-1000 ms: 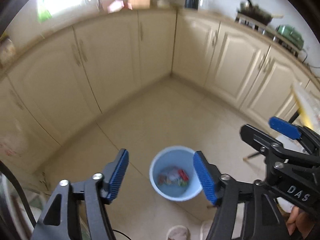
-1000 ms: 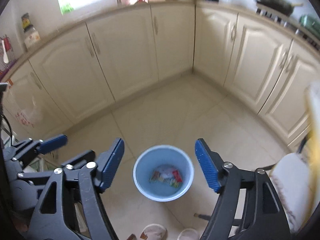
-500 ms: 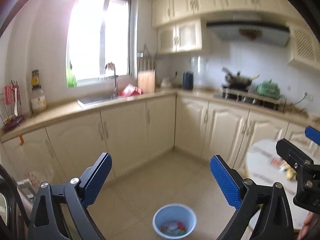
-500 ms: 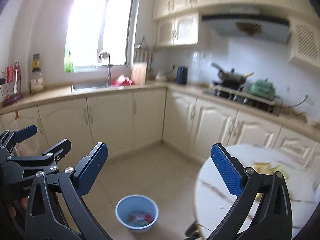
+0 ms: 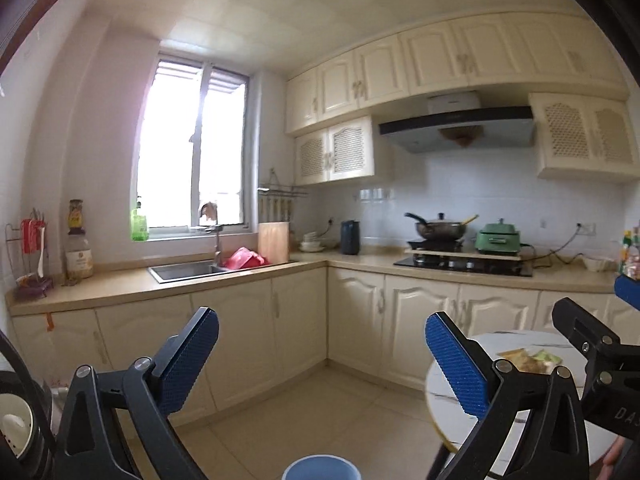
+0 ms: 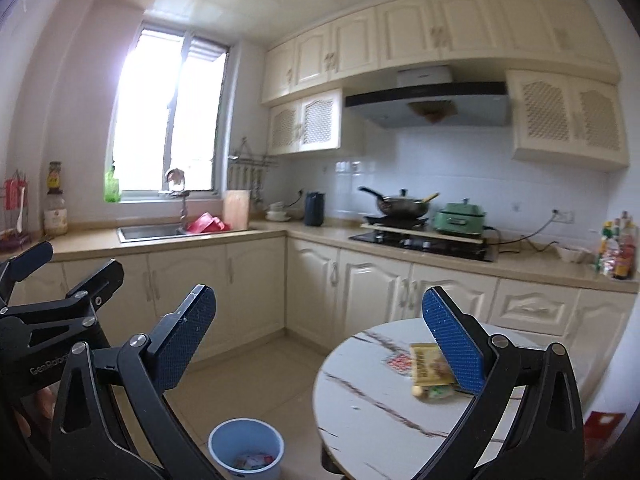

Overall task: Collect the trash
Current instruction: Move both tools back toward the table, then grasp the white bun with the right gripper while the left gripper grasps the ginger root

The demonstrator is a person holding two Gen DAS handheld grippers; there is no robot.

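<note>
My left gripper point(image 5: 322, 364) is open and holds nothing; it points level across the kitchen. Below it the rim of the blue bucket point(image 5: 320, 468) shows at the bottom edge. My right gripper point(image 6: 320, 342) is open too, with nothing between its pads. It faces a round white marble table point(image 6: 372, 404) that bears a yellow snack packet point(image 6: 424, 364), a red-and-white wrapper point(image 6: 398, 362) and a green wrapper point(image 6: 440, 392). The blue bucket point(image 6: 246, 448) stands on the floor left of the table, with wrappers point(image 6: 252, 460) inside. In the left wrist view the wrappers point(image 5: 528, 360) lie on the table's far side.
Cream cabinets point(image 6: 248, 280) run in an L along the walls, with a sink point(image 5: 184, 270) under the window and a hob with a pan point(image 6: 400, 206) and a green pot point(image 6: 460, 218). Tiled floor point(image 5: 312, 412) lies between the cabinets, bucket and table.
Both grippers swung up from looking down into the bucket to looking level across the kitchen. Their jaws spread wider. The table with wrappers came into view.
</note>
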